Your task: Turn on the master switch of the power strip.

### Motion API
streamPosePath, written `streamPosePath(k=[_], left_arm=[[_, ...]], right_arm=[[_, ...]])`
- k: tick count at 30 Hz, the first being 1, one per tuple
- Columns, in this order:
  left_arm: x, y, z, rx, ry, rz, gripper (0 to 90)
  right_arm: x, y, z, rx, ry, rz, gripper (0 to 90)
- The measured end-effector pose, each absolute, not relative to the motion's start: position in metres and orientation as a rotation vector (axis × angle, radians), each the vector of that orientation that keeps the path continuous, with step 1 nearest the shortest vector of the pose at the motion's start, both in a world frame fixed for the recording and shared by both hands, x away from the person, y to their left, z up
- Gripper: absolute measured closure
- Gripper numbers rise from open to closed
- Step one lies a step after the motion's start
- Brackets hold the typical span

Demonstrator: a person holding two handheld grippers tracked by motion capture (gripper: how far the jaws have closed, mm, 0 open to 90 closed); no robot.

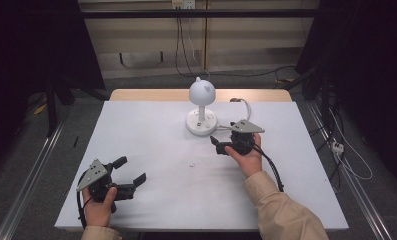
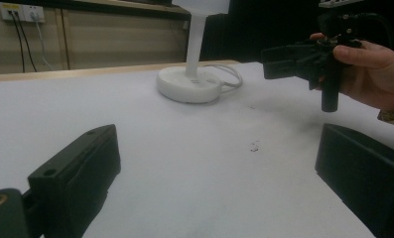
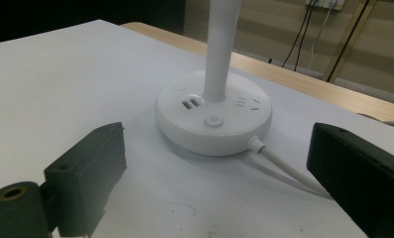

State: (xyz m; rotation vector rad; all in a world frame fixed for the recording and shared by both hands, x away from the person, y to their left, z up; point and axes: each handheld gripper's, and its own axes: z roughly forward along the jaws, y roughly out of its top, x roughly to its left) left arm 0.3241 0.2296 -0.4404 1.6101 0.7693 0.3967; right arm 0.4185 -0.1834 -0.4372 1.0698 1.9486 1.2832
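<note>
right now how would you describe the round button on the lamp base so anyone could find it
Start at the white table, then the white lamp at its far middle. On its round base, the power button sits in front of the stem, nearest the right gripper; it alone is a ring-edged circle.
</note>
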Motion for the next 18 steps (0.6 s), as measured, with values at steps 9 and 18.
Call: streamPosePath(k=[9, 18], left_arm=[[0.324, 0.230, -0.441, 1.612, 0.770, 0.397, 3.4], [0.325, 0.229, -0.441, 1.617, 0.770, 0.394, 3.4]], right_arm=[[0.424, -0.183, -0.440, 1.080, 1.948, 1.280, 10.2], [0.432, -0.178, -0.437, 1.070, 1.944, 1.279, 13.0]])
